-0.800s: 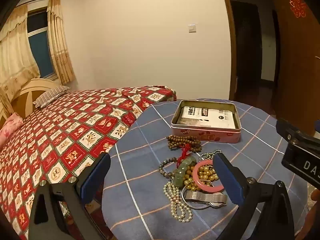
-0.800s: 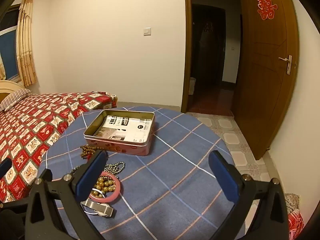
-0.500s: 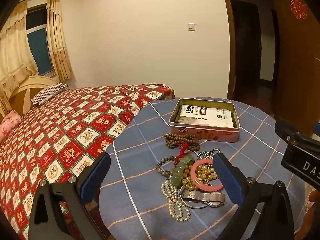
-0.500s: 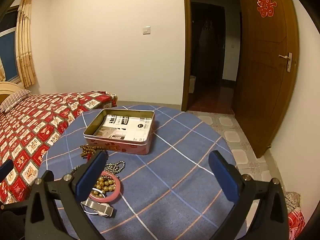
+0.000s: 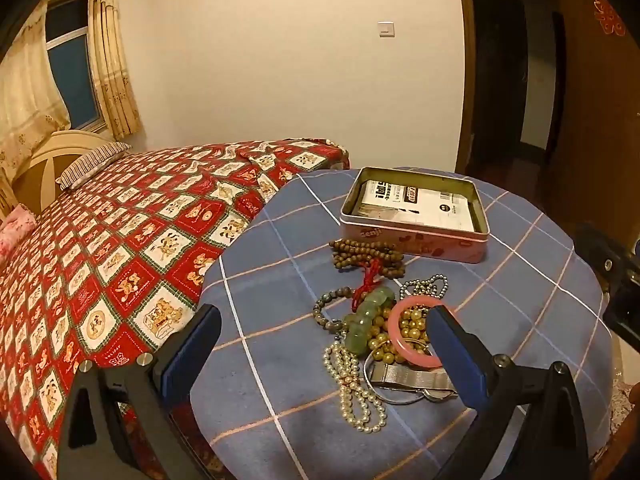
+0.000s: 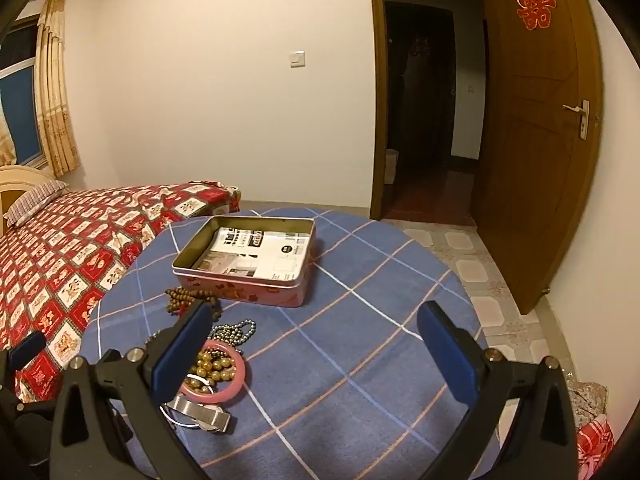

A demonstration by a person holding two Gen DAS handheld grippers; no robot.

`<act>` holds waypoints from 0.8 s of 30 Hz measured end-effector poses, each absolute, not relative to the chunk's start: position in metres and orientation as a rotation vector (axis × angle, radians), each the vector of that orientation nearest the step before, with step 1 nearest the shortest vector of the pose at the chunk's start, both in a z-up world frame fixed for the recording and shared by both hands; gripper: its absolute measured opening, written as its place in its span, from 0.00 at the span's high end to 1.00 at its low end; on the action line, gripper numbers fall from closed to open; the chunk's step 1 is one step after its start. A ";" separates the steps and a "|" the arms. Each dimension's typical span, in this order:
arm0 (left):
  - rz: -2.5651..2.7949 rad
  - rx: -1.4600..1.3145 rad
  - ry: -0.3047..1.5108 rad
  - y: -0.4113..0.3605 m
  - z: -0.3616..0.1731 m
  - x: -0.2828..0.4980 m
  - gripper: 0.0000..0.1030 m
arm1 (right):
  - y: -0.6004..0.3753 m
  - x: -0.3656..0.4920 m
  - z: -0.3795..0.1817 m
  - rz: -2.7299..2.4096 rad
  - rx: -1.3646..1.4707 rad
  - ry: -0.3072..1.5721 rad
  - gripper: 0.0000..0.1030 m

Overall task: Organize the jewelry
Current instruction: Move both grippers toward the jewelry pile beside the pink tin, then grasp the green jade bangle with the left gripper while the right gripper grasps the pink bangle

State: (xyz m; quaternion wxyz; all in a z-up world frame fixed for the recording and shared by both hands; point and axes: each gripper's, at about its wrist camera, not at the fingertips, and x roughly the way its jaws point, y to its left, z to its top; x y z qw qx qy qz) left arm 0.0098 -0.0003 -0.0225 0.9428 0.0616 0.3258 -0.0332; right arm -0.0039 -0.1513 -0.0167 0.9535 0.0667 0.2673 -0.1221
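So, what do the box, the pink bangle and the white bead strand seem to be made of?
The box looks like thin painted metal: pink printed outside, dull gold inside, with a rolled rim. The pink bangle is smooth and evenly glossy, perhaps stone, glass or plastic; I cannot tell which. The white bead strand has small shiny cream beads, likely pearls or imitation pearls.

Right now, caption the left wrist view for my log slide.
Open left gripper hovers over tangled jewelry pile beside the open pink tin on the blue checked tablecloth.
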 end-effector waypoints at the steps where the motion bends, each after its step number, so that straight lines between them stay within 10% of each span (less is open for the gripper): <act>1: -0.068 0.126 0.665 -0.001 -0.024 0.009 0.01 | -0.154 -0.003 -0.016 -0.245 0.137 0.547 0.00; 13: -0.129 0.080 0.712 0.046 -0.043 0.045 0.01 | -0.153 0.022 -0.038 -0.118 0.129 0.595 0.03; 18: -0.141 0.065 0.763 0.071 -0.062 0.063 0.01 | -0.157 0.053 -0.073 -0.017 0.154 0.733 0.44; 24: -0.253 0.092 0.782 0.056 -0.072 0.074 0.01 | -0.141 0.070 -0.102 0.139 0.155 0.848 0.64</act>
